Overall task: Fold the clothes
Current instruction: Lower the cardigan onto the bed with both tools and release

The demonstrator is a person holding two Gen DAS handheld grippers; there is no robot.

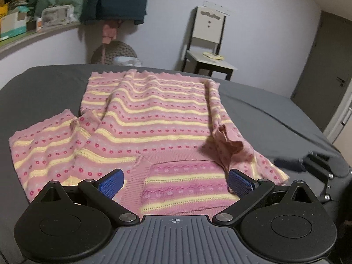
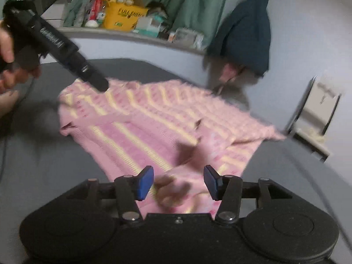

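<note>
A pink knit sweater (image 1: 154, 114) with yellow stripes and red dots lies flat on the grey bed (image 1: 264, 110), its collar (image 1: 140, 182) towards me. The left sleeve (image 1: 44, 145) spreads out sideways. The right sleeve (image 1: 222, 136) is folded in over the body, cuff crumpled. My left gripper (image 1: 176, 182) is open, its blue pads straddling the collar area just above the cloth. My right gripper (image 2: 178, 182) is open over the blurred sleeve and shoulder (image 2: 176, 189), and it appears blurred at the sweater's right edge (image 1: 290, 164) in the left wrist view. A hand (image 2: 6, 44) holds the left gripper (image 2: 100, 84).
A chair (image 1: 209, 44) stands by the wall beyond the bed. A cluttered ledge (image 2: 136, 35) with boxes and a yellow bag runs along the wall. A dark jacket (image 2: 246, 28) hangs on it. A door (image 1: 325, 66) is at the right.
</note>
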